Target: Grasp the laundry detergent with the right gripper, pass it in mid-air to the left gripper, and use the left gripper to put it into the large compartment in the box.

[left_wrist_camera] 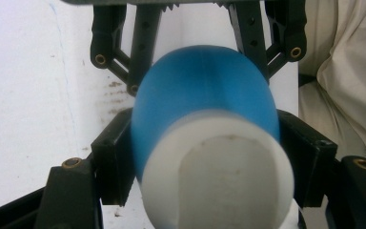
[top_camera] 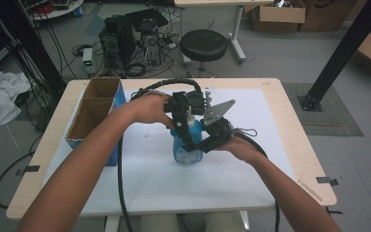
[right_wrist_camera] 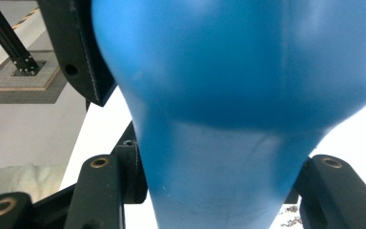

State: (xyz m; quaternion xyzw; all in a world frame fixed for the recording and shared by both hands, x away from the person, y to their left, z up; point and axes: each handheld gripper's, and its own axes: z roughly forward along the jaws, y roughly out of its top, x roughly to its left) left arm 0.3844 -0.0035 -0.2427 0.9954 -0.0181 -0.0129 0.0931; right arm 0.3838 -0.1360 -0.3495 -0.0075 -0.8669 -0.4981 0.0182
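Blue bottle (top_camera: 182,145) with white cap stands upright mid-table, clamped by left gripper (top_camera: 186,133) from above and right gripper (top_camera: 205,141) from the side.

both grippers are black linkages with brass-coloured pivot pins; the right gripper (top_camera: 207,140) carries a grey three-cornered plate, the left gripper (top_camera: 183,126) a thick black cable.

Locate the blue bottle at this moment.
In the high view the blue bottle stands mid-table on the white sheet, right of the cardboard box, gripped between the left tool and right tool.
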